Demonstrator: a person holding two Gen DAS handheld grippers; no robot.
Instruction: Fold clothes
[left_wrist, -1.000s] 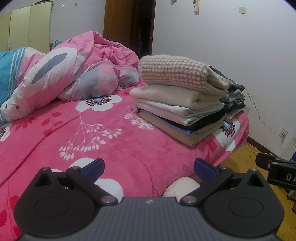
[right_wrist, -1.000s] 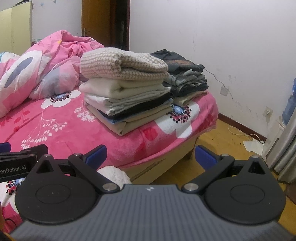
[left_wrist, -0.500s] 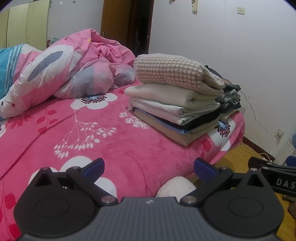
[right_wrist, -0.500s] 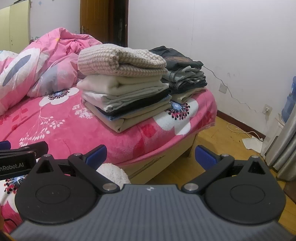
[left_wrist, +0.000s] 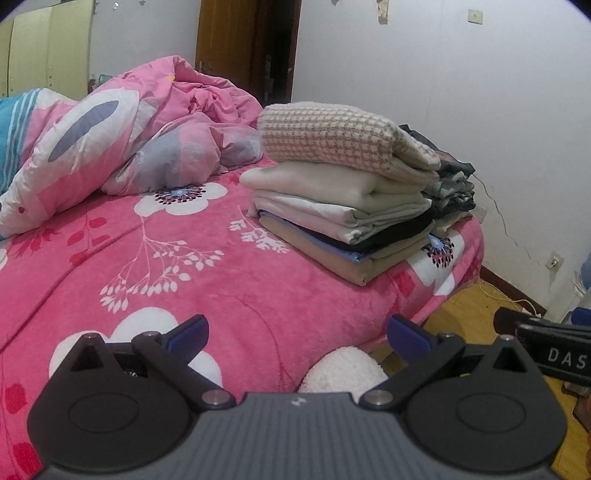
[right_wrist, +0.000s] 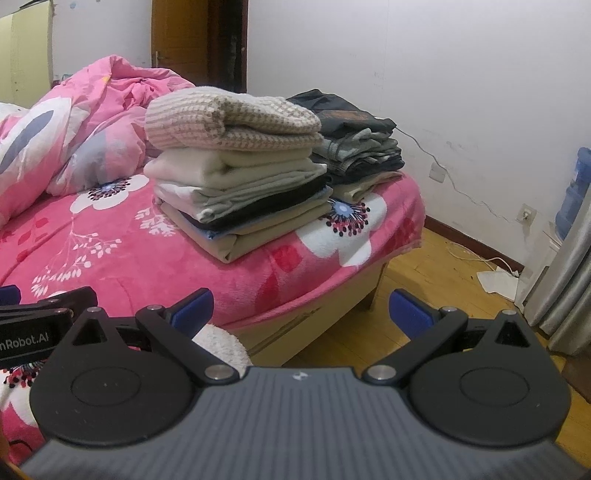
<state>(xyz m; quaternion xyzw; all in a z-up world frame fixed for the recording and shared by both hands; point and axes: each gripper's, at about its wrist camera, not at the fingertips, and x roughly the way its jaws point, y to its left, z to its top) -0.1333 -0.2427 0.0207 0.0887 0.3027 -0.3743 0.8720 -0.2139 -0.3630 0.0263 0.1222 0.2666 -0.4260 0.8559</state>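
Hovering near the foot of the bed, the left hand-held gripper (left_wrist: 297, 334) has its blue-tipped fingers spread wide with nothing between them; the right hand-held gripper (right_wrist: 300, 309) is likewise spread wide and empty, held out past the bed's near right corner over the wooden floor (right_wrist: 436, 280). A tall stack of folded clothes (left_wrist: 343, 218) sits on the pink floral fleece blanket (left_wrist: 184, 280) at the far right of the bed; its top piece is a thick pink-and-cream checked knit garment (left_wrist: 332, 142), lying on cream, pale grey, black, blue and tan folded layers. Just beside it, on the side nearer the white wall (right_wrist: 461, 74), a second, lower stack of dark grey and green folded clothes (right_wrist: 354, 147) touches the first; both stacks are well apart from either gripper. At the far left a crumpled pink quilt with grey and white patches (left_wrist: 129, 136) is heaped against the head of the bed. A white fluffy object (left_wrist: 341, 373) shows low between the left gripper's fingers, at the bed's near edge; what it is I cannot tell. In the left wrist view the right gripper's black body appears at the right edge; a brown wooden door (right_wrist: 181, 44) stands behind the quilt.
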